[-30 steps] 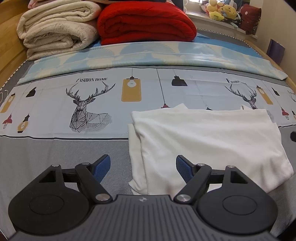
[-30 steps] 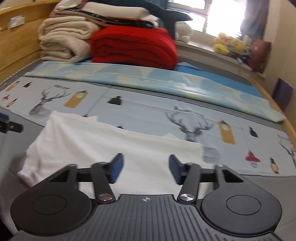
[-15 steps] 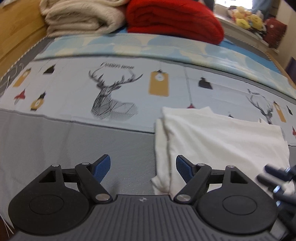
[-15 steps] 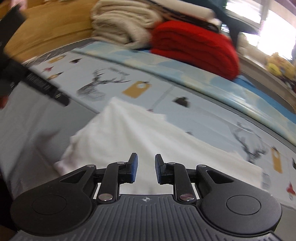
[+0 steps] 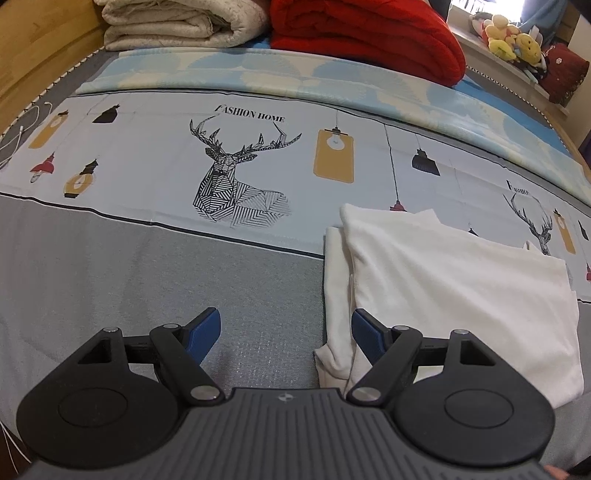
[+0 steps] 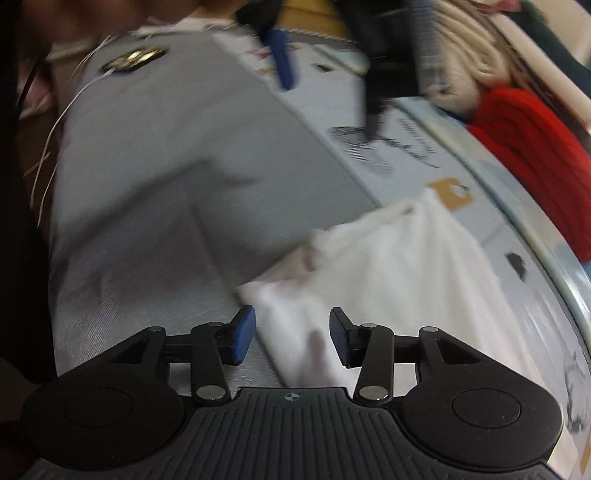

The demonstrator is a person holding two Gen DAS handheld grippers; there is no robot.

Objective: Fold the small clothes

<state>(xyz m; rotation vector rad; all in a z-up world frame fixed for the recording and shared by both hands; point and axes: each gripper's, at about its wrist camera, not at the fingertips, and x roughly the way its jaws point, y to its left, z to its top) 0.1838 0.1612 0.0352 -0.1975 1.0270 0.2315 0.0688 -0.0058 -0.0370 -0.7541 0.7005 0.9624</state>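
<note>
A white folded garment (image 5: 454, 288) lies flat on the bed sheet (image 5: 147, 280), right of centre in the left wrist view. My left gripper (image 5: 284, 334) is open and empty, low over the grey part of the sheet, with its right finger at the garment's near left corner. In the blurred right wrist view the garment (image 6: 399, 258) lies ahead. My right gripper (image 6: 291, 338) is open over its near corner, holding nothing. The left gripper (image 6: 325, 62) shows blurred at the top of that view.
Folded cream blankets (image 5: 177, 22) and a red blanket (image 5: 369, 33) are stacked at the head of the bed. Plush toys (image 5: 513, 37) sit on the sill at the far right. A wooden bed frame (image 5: 33, 48) runs along the left. A white cable (image 6: 51, 147) lies on the sheet.
My right gripper has narrowed and then reopened, swinging left to the garment's near left corner. My left gripper has shifted left, so the garment now sits further right in its view.
</note>
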